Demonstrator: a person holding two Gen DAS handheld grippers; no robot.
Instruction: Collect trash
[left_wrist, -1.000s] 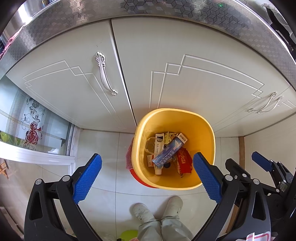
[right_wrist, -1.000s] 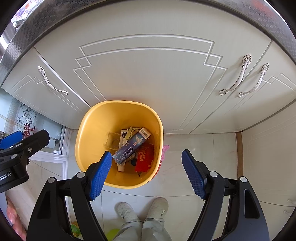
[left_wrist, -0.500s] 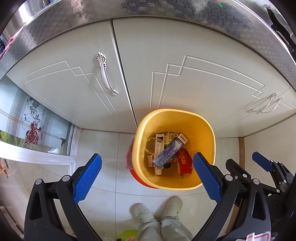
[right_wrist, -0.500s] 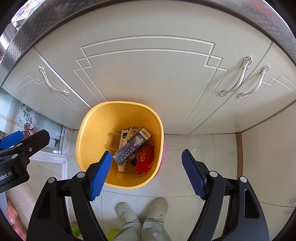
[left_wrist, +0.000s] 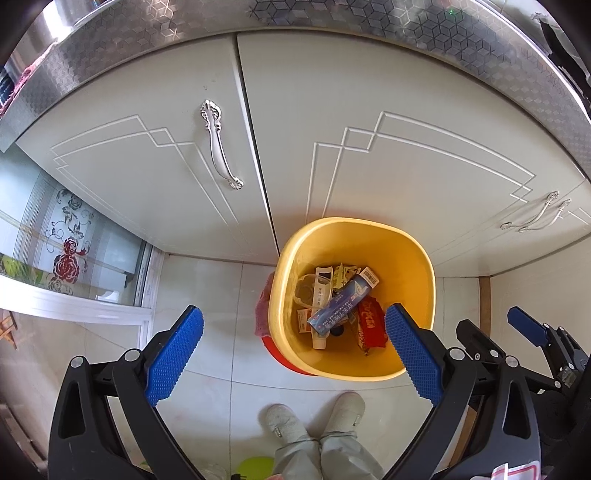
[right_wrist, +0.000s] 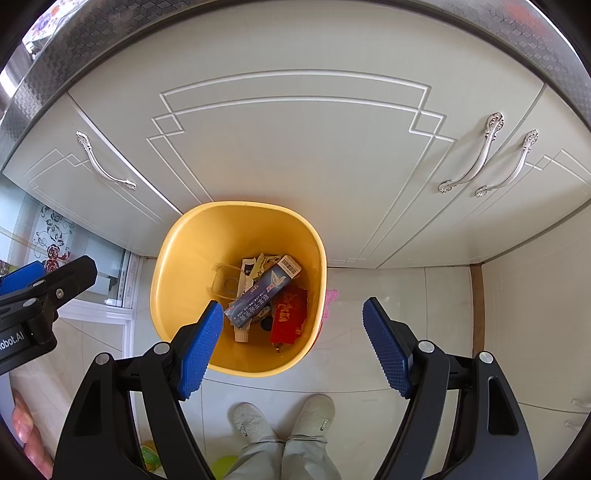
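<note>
A yellow trash bin (left_wrist: 406, 258) stands on the tiled floor against white cabinet doors; it also shows in the right wrist view (right_wrist: 184, 266). Inside lie a blue toothpaste box (left_wrist: 341, 302) (right_wrist: 262, 293), a red packet (left_wrist: 369, 323) (right_wrist: 288, 314), a white tube (left_wrist: 320, 295) and other wrappers. My left gripper (left_wrist: 295, 350) is open and empty, held high above the floor, with its right pad over the bin's rim. My right gripper (right_wrist: 291, 347) is open and empty above the bin's near right side.
White cabinet doors with silver handles (left_wrist: 219, 147) (right_wrist: 469, 155) run under a patterned steel counter edge (left_wrist: 369, 22). The person's shoes (left_wrist: 314, 417) (right_wrist: 284, 417) stand in front of the bin. A pink cloth (right_wrist: 330, 306) and a red object (left_wrist: 280, 354) lie beside it. A floral glass door (left_wrist: 62, 251) is left.
</note>
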